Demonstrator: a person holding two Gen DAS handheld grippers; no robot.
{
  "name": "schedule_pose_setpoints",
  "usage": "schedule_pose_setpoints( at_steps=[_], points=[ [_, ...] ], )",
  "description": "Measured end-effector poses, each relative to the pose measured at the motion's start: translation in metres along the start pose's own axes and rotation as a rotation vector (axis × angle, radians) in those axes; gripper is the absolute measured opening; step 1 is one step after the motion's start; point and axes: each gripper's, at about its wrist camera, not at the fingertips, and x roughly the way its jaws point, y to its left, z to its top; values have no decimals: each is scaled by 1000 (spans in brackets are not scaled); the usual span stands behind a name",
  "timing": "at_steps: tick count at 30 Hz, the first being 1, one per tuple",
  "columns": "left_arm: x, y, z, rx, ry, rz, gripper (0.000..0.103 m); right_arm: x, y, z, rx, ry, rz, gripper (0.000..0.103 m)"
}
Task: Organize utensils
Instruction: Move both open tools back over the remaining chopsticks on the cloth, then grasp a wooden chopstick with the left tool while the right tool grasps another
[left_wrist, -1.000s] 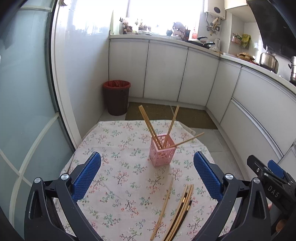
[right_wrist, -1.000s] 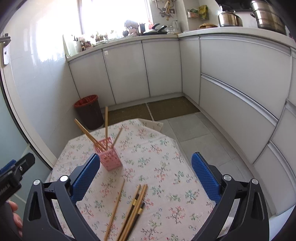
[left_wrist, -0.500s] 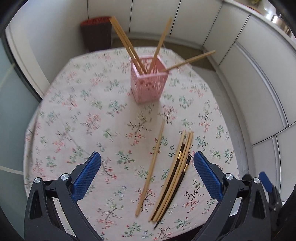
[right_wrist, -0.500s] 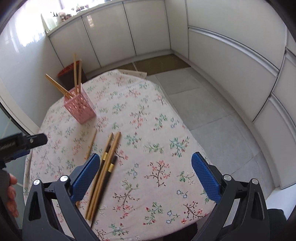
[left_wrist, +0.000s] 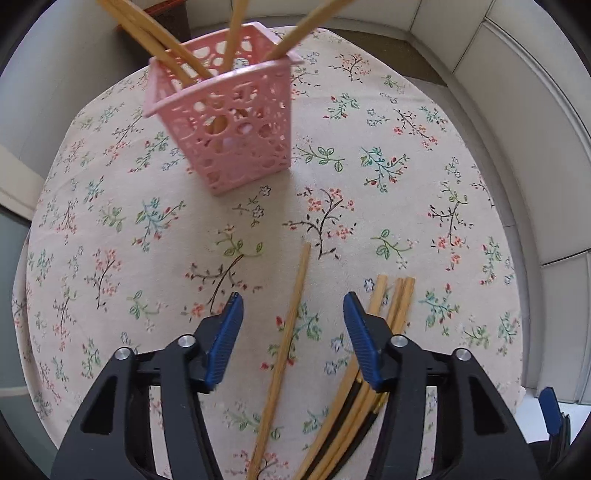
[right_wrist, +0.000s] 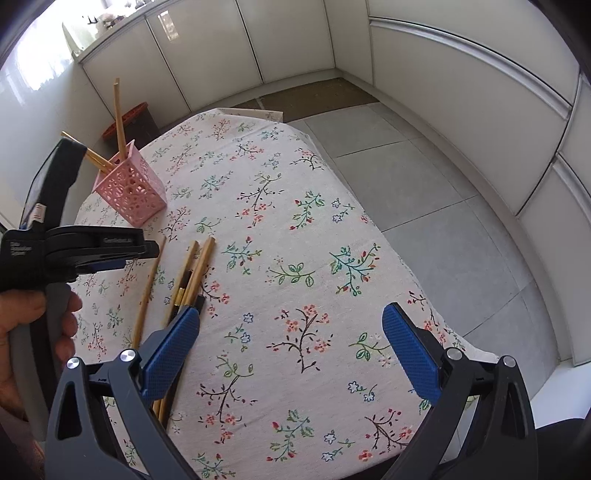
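A table under a flowered cloth (right_wrist: 295, 236) stood on a grey tiled floor (right_wrist: 424, 192) ringed by white cabinets (right_wrist: 461, 81). One pink basket (left_wrist: 229, 122) held four chopsticks, with one lone chopstick (left_wrist: 291, 325) and a bundle (left_wrist: 391, 306) lying flat nearby. The left gripper (left_wrist: 293, 332), jaws just narrowing, straddled the lone chopstick without pinching it; the right gripper (right_wrist: 291, 343) gaped empty.

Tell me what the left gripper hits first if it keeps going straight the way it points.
Most likely the single loose wooden chopstick lying on the floral tablecloth. It sits between the half-closed jaws of the left gripper, which have just been closing without pressing it. Depth is uncertain.
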Motion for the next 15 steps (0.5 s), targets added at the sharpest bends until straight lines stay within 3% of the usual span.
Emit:
schedule_pose_setpoints(
  at_steps=[1,3,4,7,9,15],
  points=[
    [4,-2,1,8,7,1,45,0,-1,1,1,0,-2,96],
    [16,-6,2,30,44,6,22,2,-1,2,2,1,-8,96],
    [22,-8,1,46,62,11,19,3,-2,2,2,3,-10,96],
    [26,-10,-5,87,35,22,16,7,-1,3,0,15,-14,96],
    [26,-8,-7,95,20,12,6,10,2,3,-3,24,-18,96],
    [19,15,-19,92,-28,-18,4,18,6,9,33,66,10,96]
  ],
)
